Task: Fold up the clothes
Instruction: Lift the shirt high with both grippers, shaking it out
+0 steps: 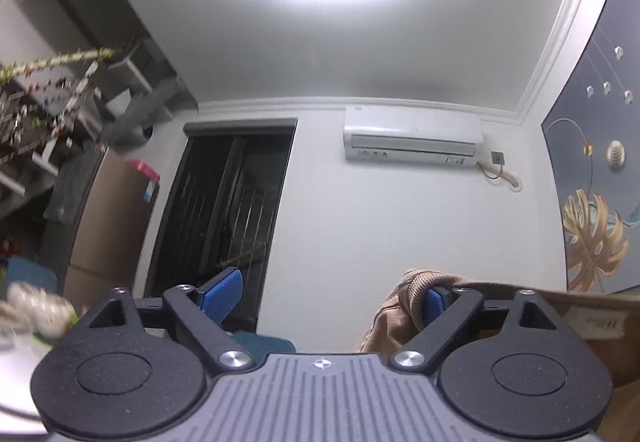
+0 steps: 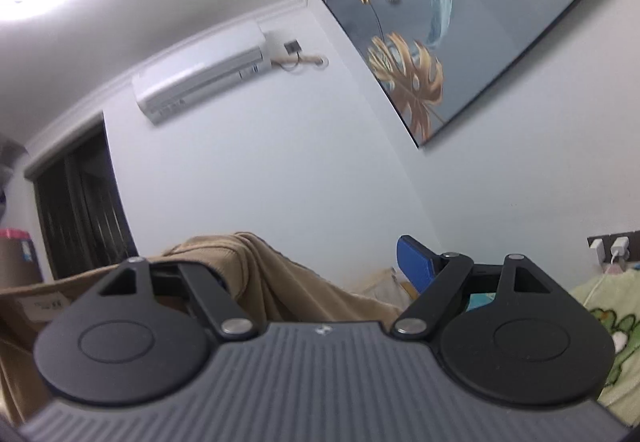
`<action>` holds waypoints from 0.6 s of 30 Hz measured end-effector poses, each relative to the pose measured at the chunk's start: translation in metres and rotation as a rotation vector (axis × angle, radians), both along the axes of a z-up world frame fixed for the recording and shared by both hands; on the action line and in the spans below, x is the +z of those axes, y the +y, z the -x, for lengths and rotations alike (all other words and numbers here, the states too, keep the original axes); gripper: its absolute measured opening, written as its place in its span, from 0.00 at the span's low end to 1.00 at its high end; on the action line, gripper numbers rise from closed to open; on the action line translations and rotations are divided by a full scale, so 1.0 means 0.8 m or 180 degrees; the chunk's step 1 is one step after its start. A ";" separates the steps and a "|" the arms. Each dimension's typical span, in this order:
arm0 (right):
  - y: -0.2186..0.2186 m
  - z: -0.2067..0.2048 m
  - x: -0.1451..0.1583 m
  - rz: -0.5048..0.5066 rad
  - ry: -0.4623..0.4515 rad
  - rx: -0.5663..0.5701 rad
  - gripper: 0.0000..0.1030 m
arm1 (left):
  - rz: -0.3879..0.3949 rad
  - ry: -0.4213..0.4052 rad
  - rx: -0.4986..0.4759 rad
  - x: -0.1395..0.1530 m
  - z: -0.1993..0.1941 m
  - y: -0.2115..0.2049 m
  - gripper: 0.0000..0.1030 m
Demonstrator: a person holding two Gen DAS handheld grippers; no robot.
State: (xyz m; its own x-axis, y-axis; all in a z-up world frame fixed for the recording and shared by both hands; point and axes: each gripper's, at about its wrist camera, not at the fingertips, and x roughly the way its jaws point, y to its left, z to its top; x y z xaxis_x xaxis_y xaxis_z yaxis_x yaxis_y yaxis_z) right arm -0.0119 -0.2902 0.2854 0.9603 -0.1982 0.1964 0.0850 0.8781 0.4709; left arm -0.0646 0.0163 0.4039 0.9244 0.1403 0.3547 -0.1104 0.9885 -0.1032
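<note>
Because the tan knitted garment with a ribbed hem hangs in soft folds rather than holding any shape, it looks light, limp and easy to bunch, the kind of cloth that sags wherever it is not supported. It is raised into the air between the two tools: in the left wrist view its ribbed edge is draped over the right-hand blue pad of the left tongs, whose pads stand wide apart, so the cloth is hooked on one finger, not pinched. In the right wrist view the same garment is slung over the left-hand finger of the right tongs, which are likewise spread, with the other blue pad bare. Resting like this, the knit could slide off; a firmer hold would be on the thicker ribbed hem or a seam, which gives the pads something to bite. Whether it is being lifted out flat or carried into a fold I cannot tell. Beyond the garment, a white wall-mounted air conditioner hangs above it.
</note>
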 end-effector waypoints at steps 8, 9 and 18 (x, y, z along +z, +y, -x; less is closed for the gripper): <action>0.002 -0.009 0.052 0.0440 0.0019 -0.0032 0.85 | 0.0056 0.0426 -0.0166 0.029 -0.051 0.010 0.90; 0.000 -0.028 0.042 0.0456 0.0099 0.0000 0.85 | 0.0055 0.0490 -0.0181 0.020 -0.068 0.010 0.91; -0.013 -0.218 -0.057 0.0607 0.0804 0.0212 0.85 | 0.0036 0.1049 -0.0141 -0.115 -0.307 0.032 0.94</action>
